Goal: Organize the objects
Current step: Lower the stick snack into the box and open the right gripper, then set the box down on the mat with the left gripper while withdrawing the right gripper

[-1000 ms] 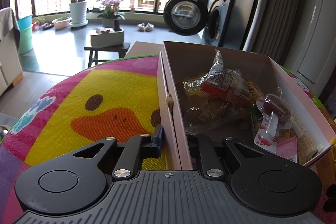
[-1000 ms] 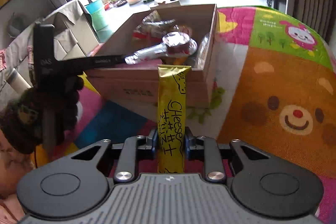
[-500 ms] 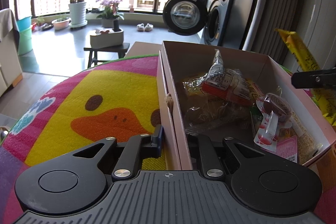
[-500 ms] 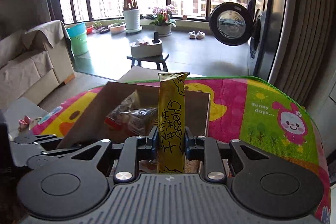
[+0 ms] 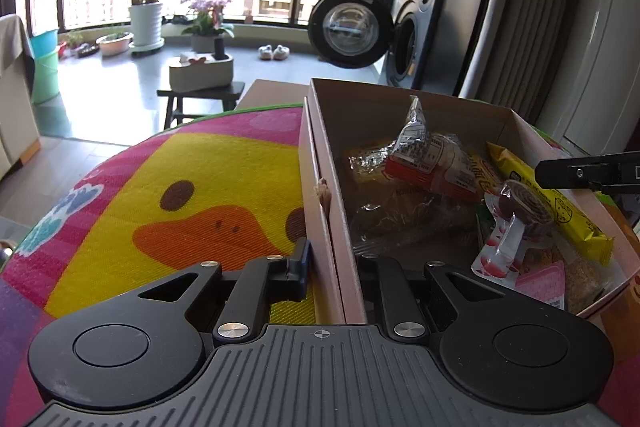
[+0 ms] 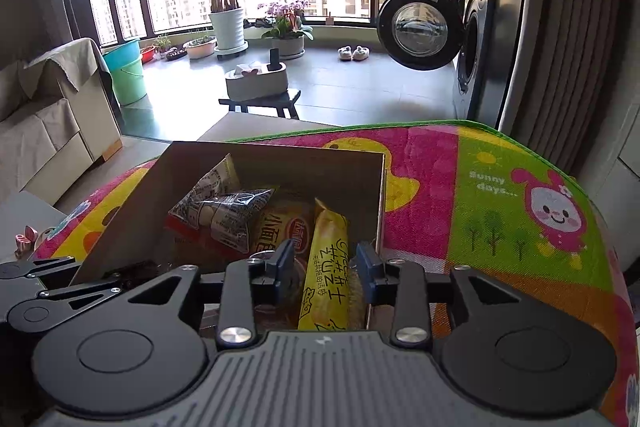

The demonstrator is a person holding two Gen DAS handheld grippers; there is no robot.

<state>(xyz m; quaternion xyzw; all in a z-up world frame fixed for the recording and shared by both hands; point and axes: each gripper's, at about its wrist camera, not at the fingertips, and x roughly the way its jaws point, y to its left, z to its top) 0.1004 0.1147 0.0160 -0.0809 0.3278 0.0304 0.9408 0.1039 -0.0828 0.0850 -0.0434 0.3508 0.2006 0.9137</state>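
Observation:
An open cardboard box [image 5: 324, 227] stands on a colourful mat and holds several snack packets. My left gripper [image 5: 332, 267] is shut on the box's near left wall, one finger outside and one inside. A yellow cheese stick [image 6: 326, 267] lies in the box against its right side, also visible in the left wrist view as the yellow cheese stick [image 5: 548, 203]. My right gripper [image 6: 325, 265] hovers open over it, fingers clear on either side. One right finger [image 5: 592, 173] reaches in from the right. A red-and-white packet [image 5: 428, 163] and a wrapped swirl lollipop [image 5: 520, 207] lie beside the stick.
The play mat [image 6: 500, 211] with cartoon prints spreads around the box [image 6: 272, 167]. Beyond it stand a small stool with a white holder [image 6: 258, 83], a washing machine with its door open [image 6: 424, 27], a sofa [image 6: 48, 131] and potted plants by the window.
My right gripper brought the cheese stick over the box, lowered it and opened; the stick now lies among the snacks. The left gripper has kept its hold on the box wall.

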